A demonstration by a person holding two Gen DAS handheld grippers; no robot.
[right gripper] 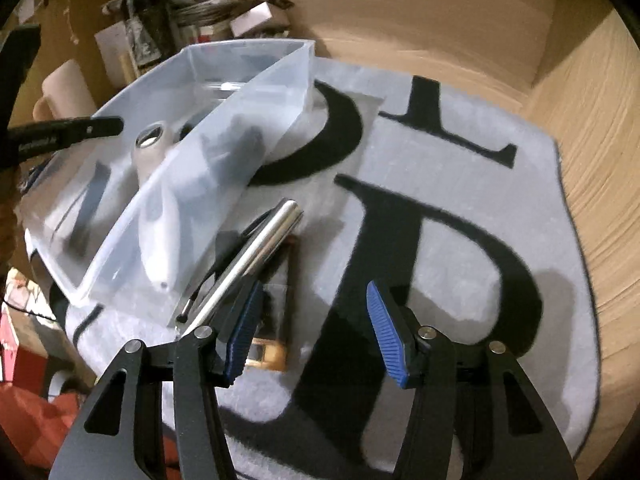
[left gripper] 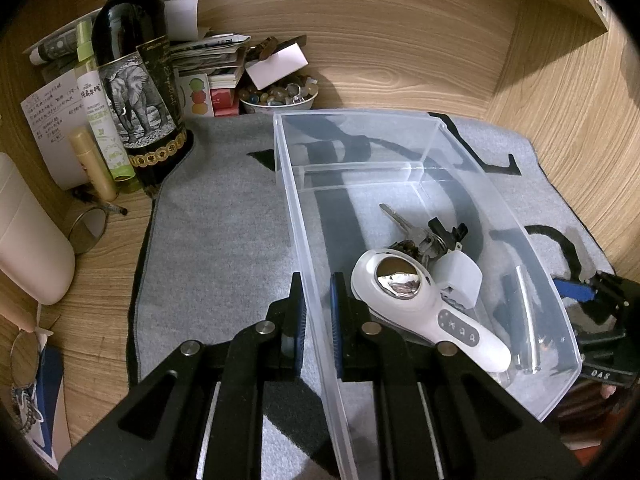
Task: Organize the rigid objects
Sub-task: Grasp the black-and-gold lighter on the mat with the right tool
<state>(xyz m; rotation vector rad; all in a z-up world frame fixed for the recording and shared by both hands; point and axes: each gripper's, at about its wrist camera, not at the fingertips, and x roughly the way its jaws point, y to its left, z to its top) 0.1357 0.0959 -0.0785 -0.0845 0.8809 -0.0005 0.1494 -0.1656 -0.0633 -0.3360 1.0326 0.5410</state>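
A clear plastic bin (left gripper: 440, 136) stands on a grey mat (left gripper: 220, 220). My left gripper (left gripper: 318, 312) is shut on the bin's left wall, one finger inside, one outside. In the bin lie a white handheld device with a round mirror-like face (left gripper: 416, 300), a bunch of keys (left gripper: 416, 236), a small white cap-like piece (left gripper: 460, 276) and a silver tube (left gripper: 526, 320). My right gripper (right gripper: 312, 332) is open and empty over the mat, just right of the bin (right gripper: 248, 92). The silver tube (right gripper: 256, 256) and the white device (right gripper: 156, 208) show through the bin's wall.
At the back left stand a dark wine bottle (left gripper: 136, 80), a green spray bottle (left gripper: 100, 112), a gold tube (left gripper: 94, 164), papers and a bowl of stones (left gripper: 280, 94). A white container (left gripper: 28, 232) is at left. Wooden walls enclose the desk. A small brown box (right gripper: 272, 340) lies by my right gripper.
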